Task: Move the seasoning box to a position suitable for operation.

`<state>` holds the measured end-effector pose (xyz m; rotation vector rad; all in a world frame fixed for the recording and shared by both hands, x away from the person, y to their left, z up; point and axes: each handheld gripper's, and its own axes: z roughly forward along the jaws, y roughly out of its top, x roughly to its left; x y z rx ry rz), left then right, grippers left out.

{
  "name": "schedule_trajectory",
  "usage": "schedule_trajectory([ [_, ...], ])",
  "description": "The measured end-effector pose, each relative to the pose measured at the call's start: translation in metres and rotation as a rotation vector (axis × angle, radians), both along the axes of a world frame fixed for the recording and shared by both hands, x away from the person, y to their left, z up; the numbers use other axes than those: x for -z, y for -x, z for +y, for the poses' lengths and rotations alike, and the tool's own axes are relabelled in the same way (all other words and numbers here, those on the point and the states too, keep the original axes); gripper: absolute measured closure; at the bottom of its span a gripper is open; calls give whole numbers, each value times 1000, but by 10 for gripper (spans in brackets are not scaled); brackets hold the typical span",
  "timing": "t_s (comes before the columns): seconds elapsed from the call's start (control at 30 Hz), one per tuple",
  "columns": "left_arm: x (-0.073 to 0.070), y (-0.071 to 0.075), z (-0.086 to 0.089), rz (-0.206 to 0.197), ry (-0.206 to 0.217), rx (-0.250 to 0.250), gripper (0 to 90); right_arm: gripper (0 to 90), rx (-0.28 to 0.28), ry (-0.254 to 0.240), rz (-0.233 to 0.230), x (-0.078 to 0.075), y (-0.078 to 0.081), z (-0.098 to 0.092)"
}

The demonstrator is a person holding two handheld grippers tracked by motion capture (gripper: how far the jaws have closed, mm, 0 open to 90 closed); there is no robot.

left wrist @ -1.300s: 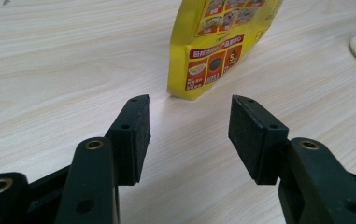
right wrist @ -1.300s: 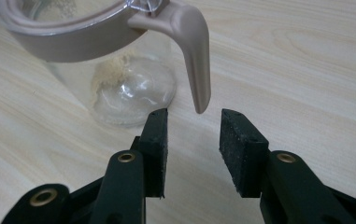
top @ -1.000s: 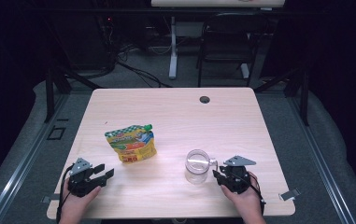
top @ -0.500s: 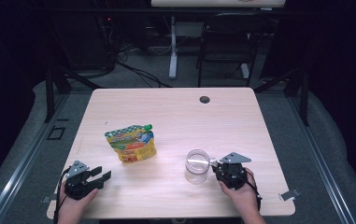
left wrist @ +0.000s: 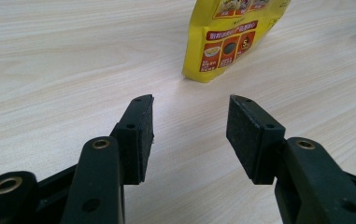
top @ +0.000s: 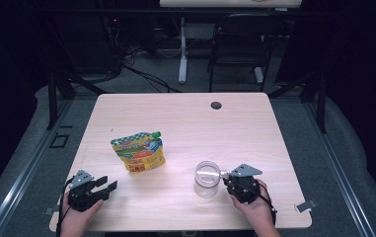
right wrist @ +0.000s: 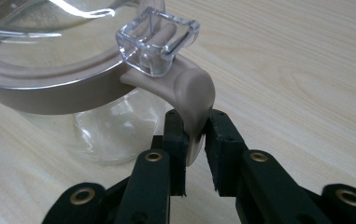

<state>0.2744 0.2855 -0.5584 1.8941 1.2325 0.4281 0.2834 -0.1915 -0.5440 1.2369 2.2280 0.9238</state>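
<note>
Pinching the latch tab [right wrist: 192, 100] of the clear jar [top: 207, 178] near the worktop's [top: 185, 118] front edge, the right gripper [right wrist: 195, 142] — jaws just closed on it — looks set to release the lid, while the left gripper [left wrist: 189, 135] rests released, facing the pouch [top: 138, 152].

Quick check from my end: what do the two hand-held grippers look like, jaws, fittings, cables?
Both are black. The left hand-held gripper has flat rectangular pads on arms with brass-coloured rivets; the right hand-held gripper matches. In the high view each carries a grey three-cornered plate and trails a thin black cable.
</note>
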Motion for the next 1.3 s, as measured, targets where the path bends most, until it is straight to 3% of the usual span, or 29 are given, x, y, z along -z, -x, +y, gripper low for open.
schedule_trajectory([
  [0.37, 0, 1, -6, 6, 16, 32, 538, 799, -79, 2, 2, 0, 10, 1],
  [0.57, -2, 3, -13, 6, 10, 66, 567, 818, -87, -45, 17, 1, 1, -2],
  [0.83, -7, 6, -28, -2, 10, 125, 583, 787, -103, -74, 37, -1, 8, -2],
  [0.93, -9, 7, -33, -5, 19, 136, 583, 757, -92, -105, 42, -4, 13, -7],
  [1.13, -15, 6, -42, 2, 36, 160, 604, 741, -67, -113, 38, -18, 24, -16],
  [1.3, -21, 4, -52, 21, 35, 192, 634, 726, -17, -129, 77, -31, 25, -22],
])
